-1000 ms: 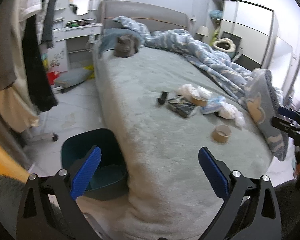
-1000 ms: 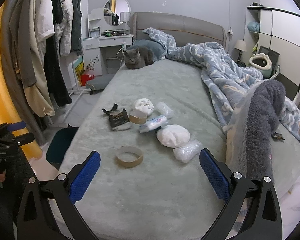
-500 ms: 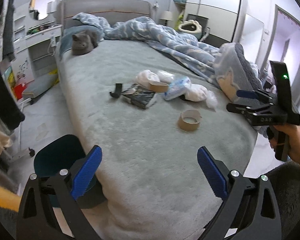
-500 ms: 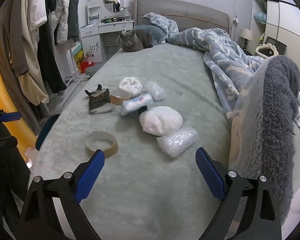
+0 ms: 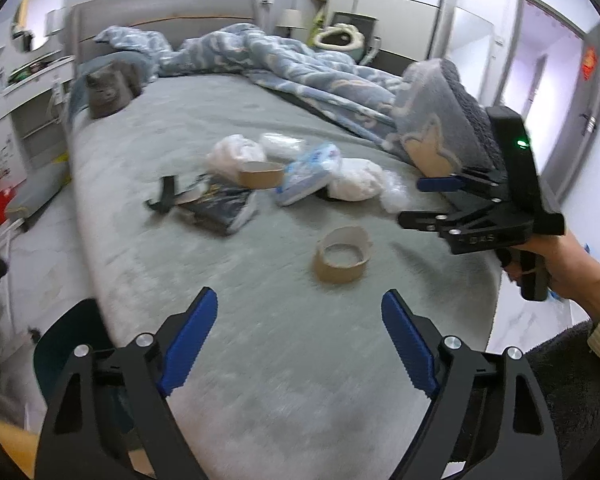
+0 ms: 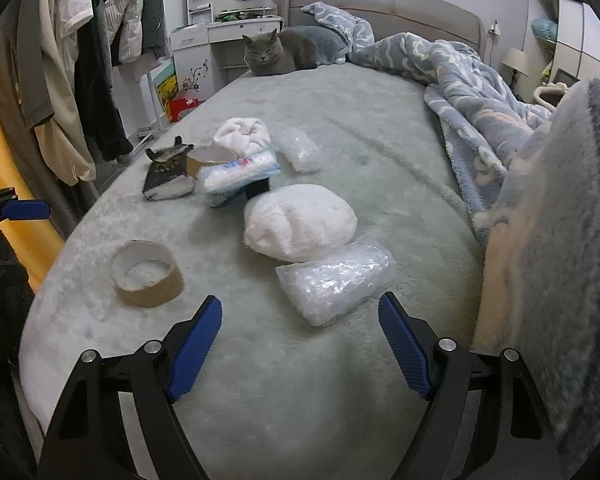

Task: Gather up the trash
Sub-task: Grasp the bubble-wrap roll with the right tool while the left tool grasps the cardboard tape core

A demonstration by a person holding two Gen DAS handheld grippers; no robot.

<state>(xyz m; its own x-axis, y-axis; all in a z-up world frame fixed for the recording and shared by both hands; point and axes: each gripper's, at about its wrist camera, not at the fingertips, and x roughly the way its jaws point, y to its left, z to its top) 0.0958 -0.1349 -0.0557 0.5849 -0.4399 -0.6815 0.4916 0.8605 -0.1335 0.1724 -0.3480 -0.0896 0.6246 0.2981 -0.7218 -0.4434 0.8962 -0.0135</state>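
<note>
Both grippers, left gripper (image 5: 298, 336) and right gripper (image 6: 300, 340), closing on nothing over the bed (image 6: 340, 380); teal bin (image 5: 66, 344) mostly hidden (left view blurred).

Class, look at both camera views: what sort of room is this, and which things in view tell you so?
Almost certainly a home bedroom. A bed with a padded headboard and rumpled duvet fills the room, a dressing table with a round mirror stands beside it, and clothes hang nearby.

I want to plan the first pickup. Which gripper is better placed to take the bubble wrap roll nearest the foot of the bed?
Probably the right gripper. The bubble wrap roll lies just ahead of its empty, closing jaws. The left gripper faces the empty tape roll instead, its jaws also empty and closing.
</note>
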